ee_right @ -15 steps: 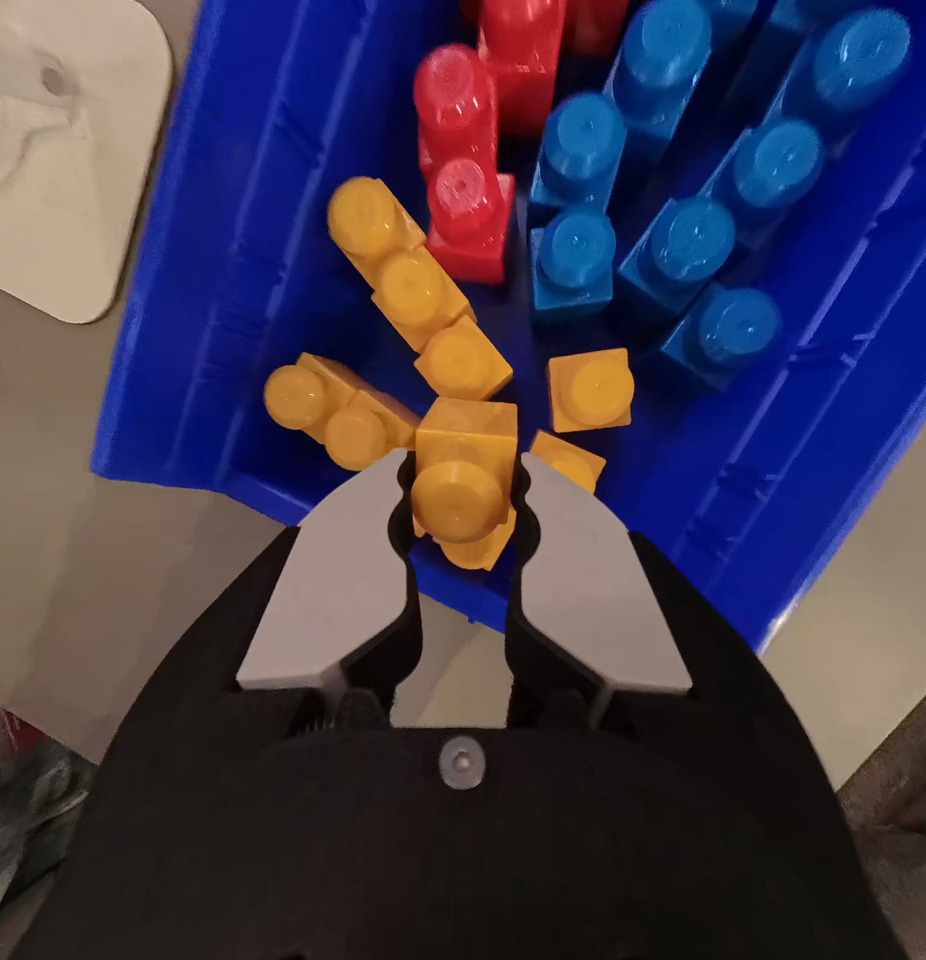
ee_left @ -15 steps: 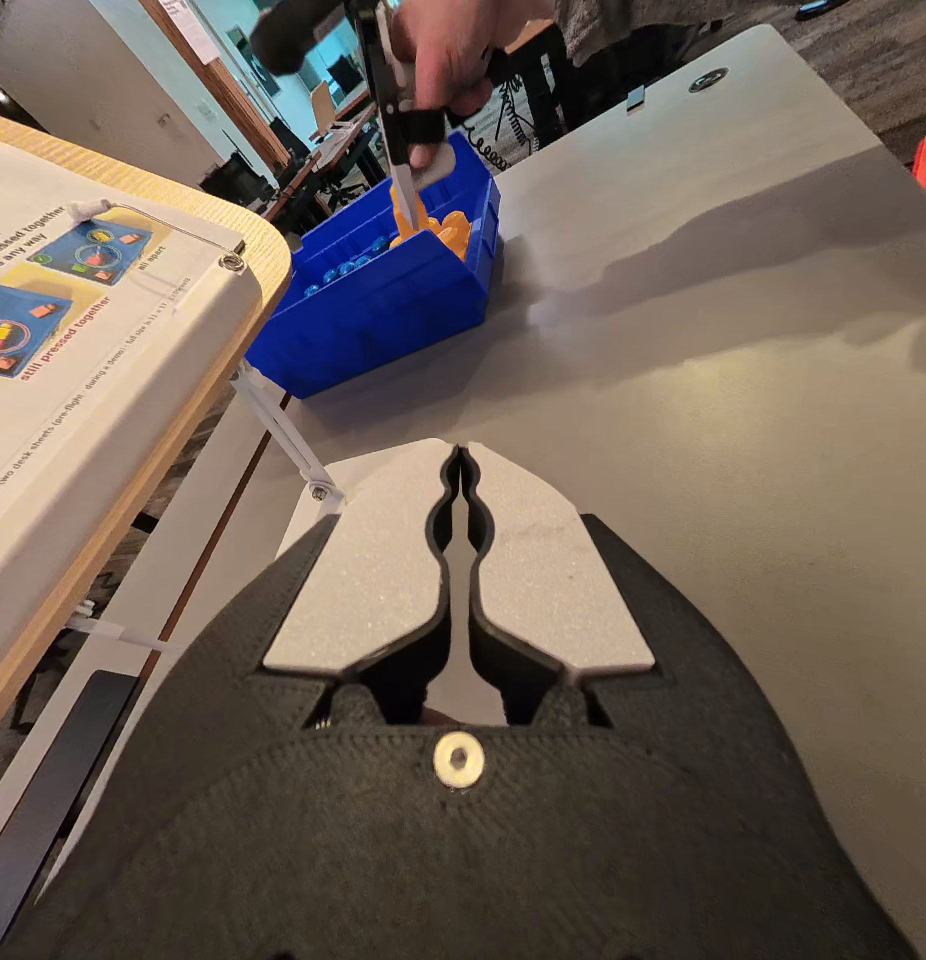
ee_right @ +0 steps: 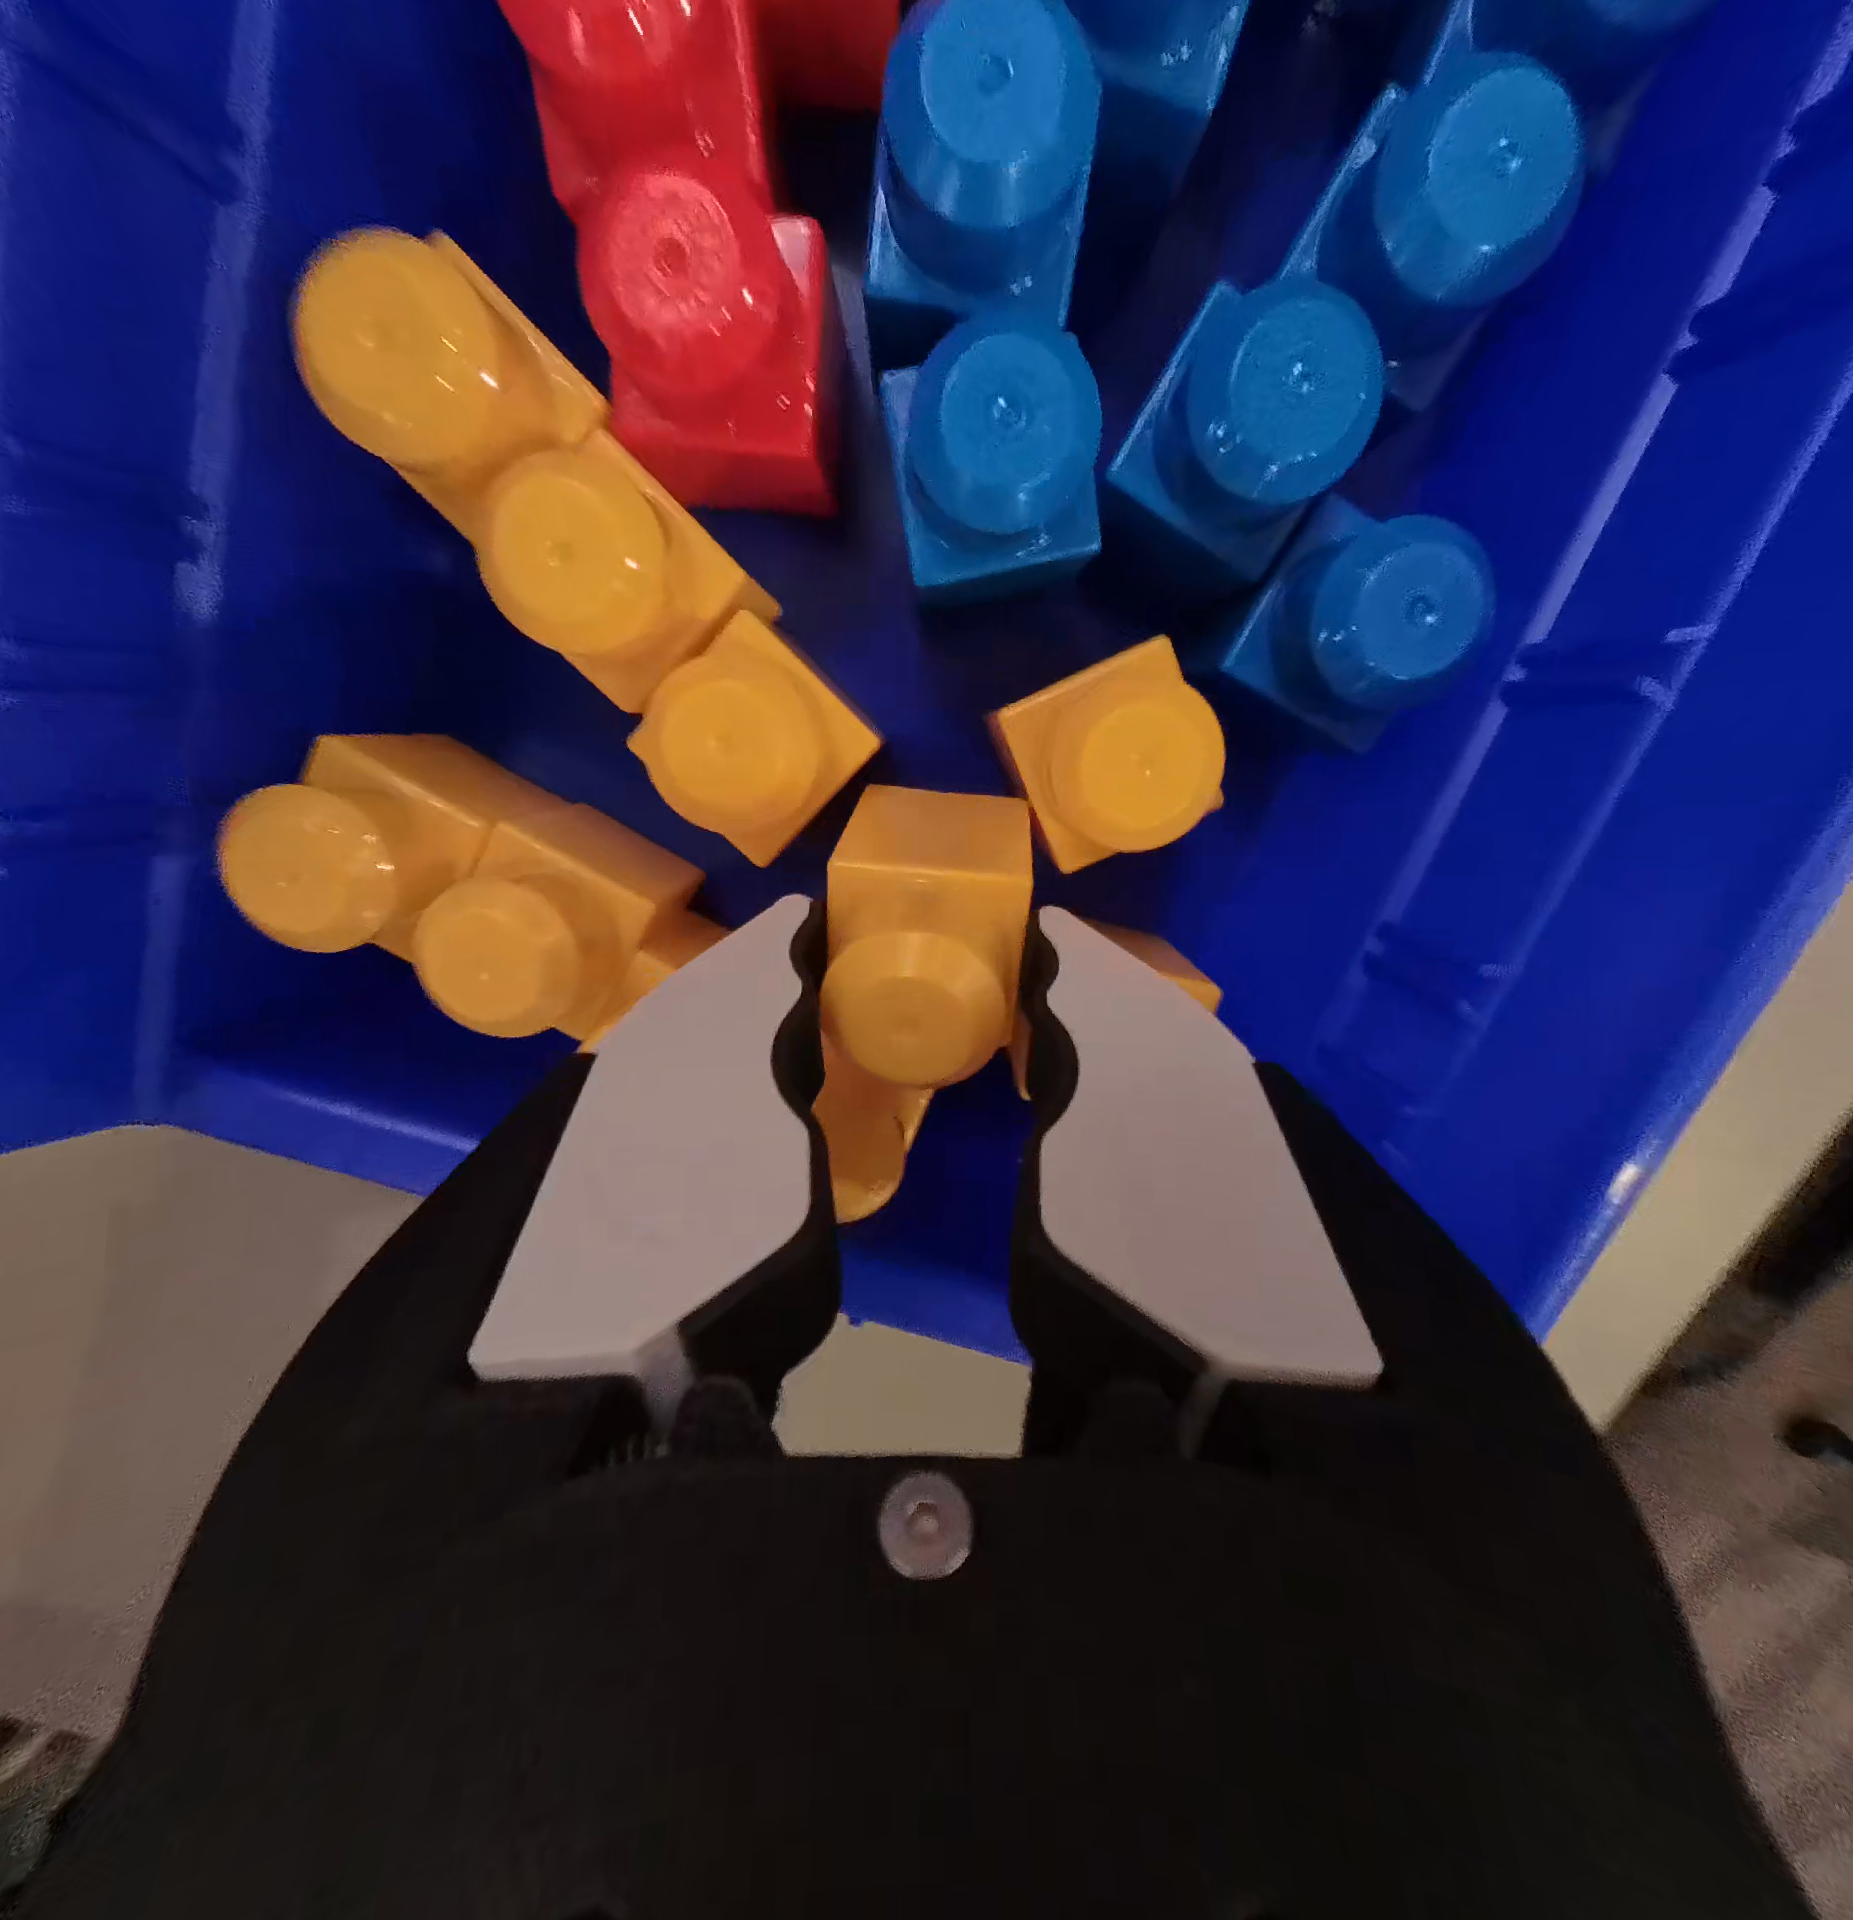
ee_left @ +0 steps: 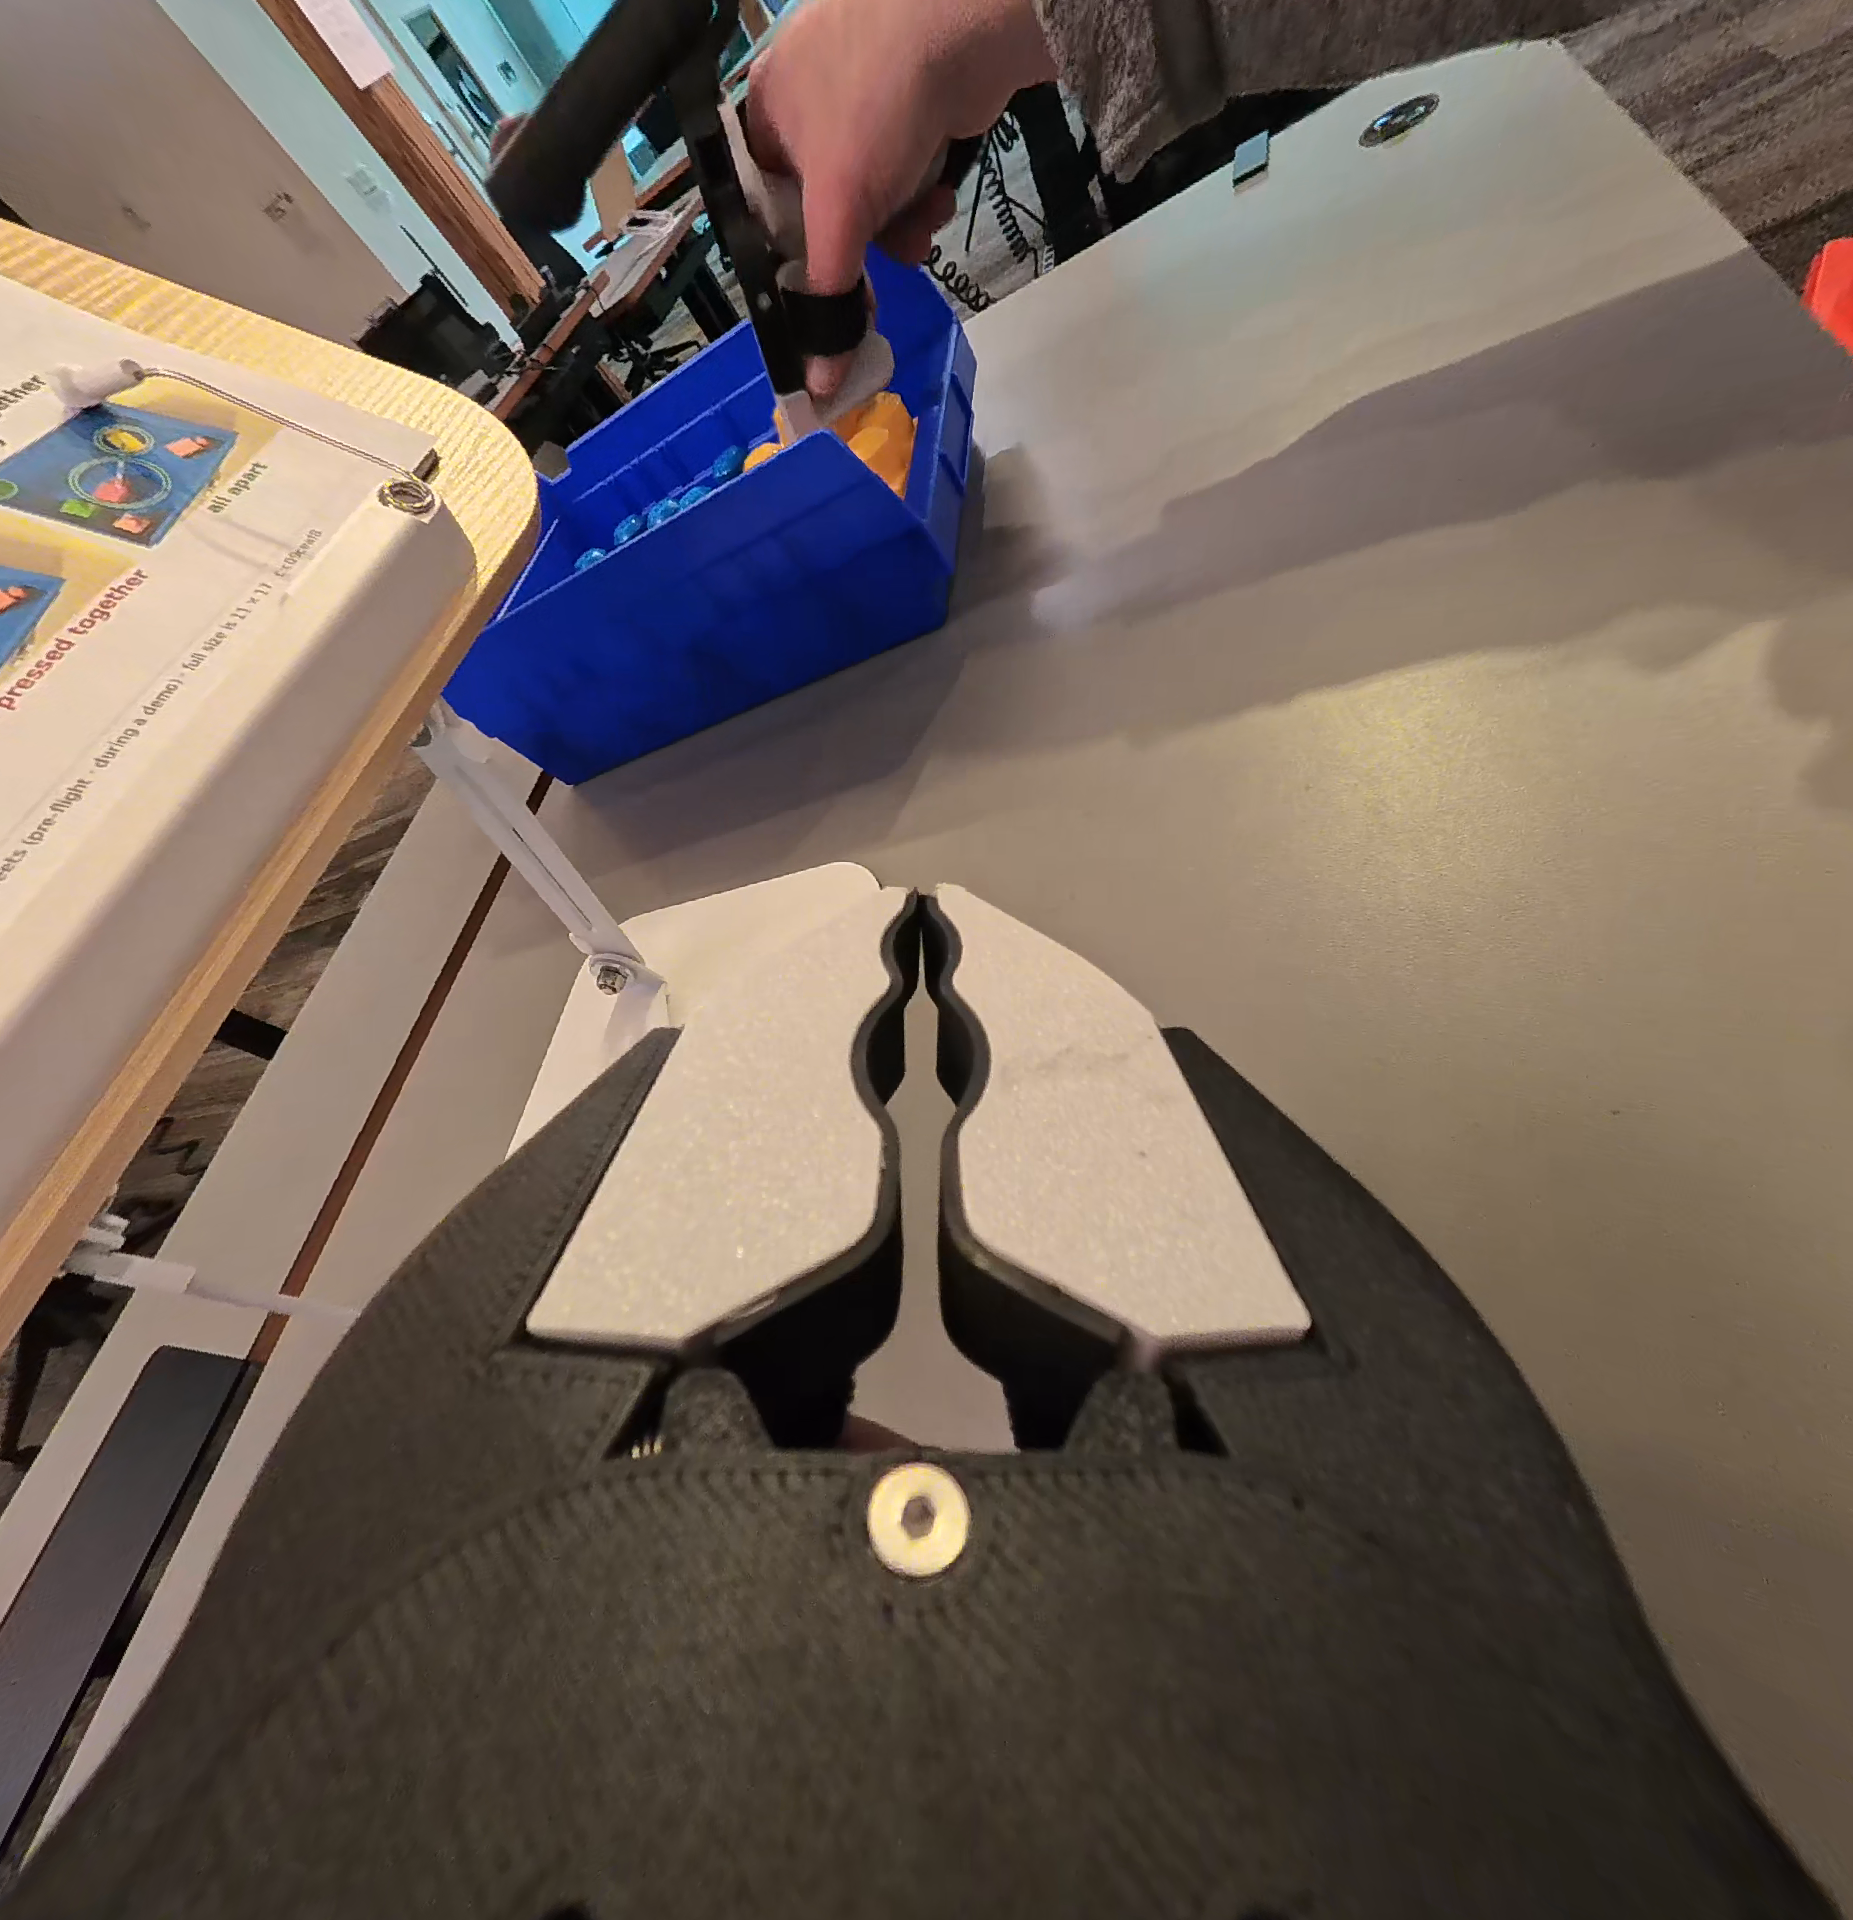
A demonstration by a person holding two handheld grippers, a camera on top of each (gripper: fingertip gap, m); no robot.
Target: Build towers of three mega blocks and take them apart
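In the blue bin point(ee_right: 226, 312) the right gripper point(ee_right: 927, 997) clamps a yellow block point(ee_right: 927, 914) by its flat sides; it looks light, stiff, smooth; the left gripper point(ee_left: 920, 914) is closed and bare.

Yellow block point(ee_right: 927, 935) pinched upright over blue bin point(ee_right: 1524, 935) of blocks.

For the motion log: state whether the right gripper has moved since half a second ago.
Yes. The right gripper, shut on a yellow block, has gone lower into the blue bin, whose blocks now loom larger.
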